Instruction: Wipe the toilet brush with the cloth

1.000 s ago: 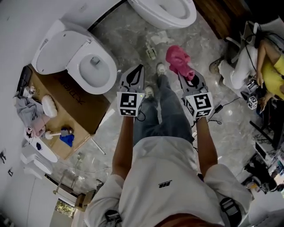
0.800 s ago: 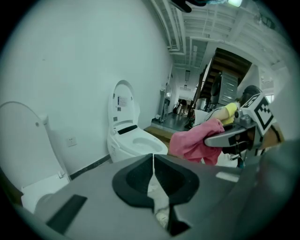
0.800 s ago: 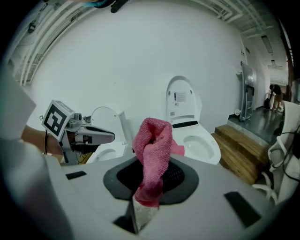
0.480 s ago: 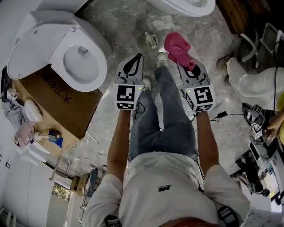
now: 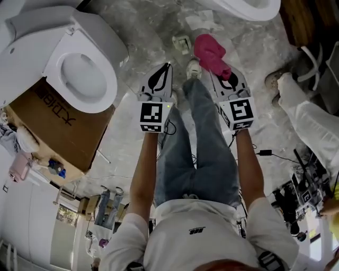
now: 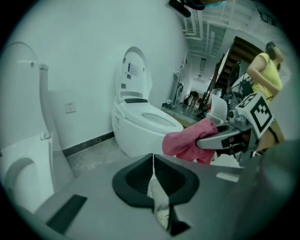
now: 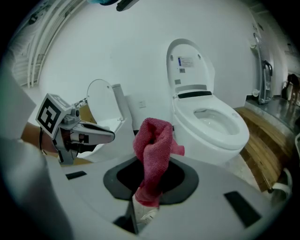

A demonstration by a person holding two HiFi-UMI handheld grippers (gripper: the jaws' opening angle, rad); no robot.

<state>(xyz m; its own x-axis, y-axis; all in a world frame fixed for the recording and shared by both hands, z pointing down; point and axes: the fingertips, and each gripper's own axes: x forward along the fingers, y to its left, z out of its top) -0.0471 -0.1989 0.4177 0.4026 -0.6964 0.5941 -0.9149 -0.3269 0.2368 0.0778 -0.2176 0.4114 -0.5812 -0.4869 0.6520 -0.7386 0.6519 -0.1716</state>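
Head view looks down on a person who stands on a grey stone floor and holds a gripper out in each hand. The right gripper has its jaws closed on a pink cloth. The cloth sticks out past the tips in a bunched-up lump, up in the air above the floor. The right gripper view shows it too: the jaws pinch the bottom of the cloth, and the rest stands up in a fold.

The left gripper is beside the right one, a little apart, and does not touch the cloth. In the left gripper view its jaws are closed together with nothing between them.

A white toilet with its lid up is on the person's left. A brown cardboard box sits just beside it. A small blue thing lies at the edge of the box, too small to tell what it is. Another white toilet is at the top of the view, in front of the person. The person's shoe shows between the two grippers.
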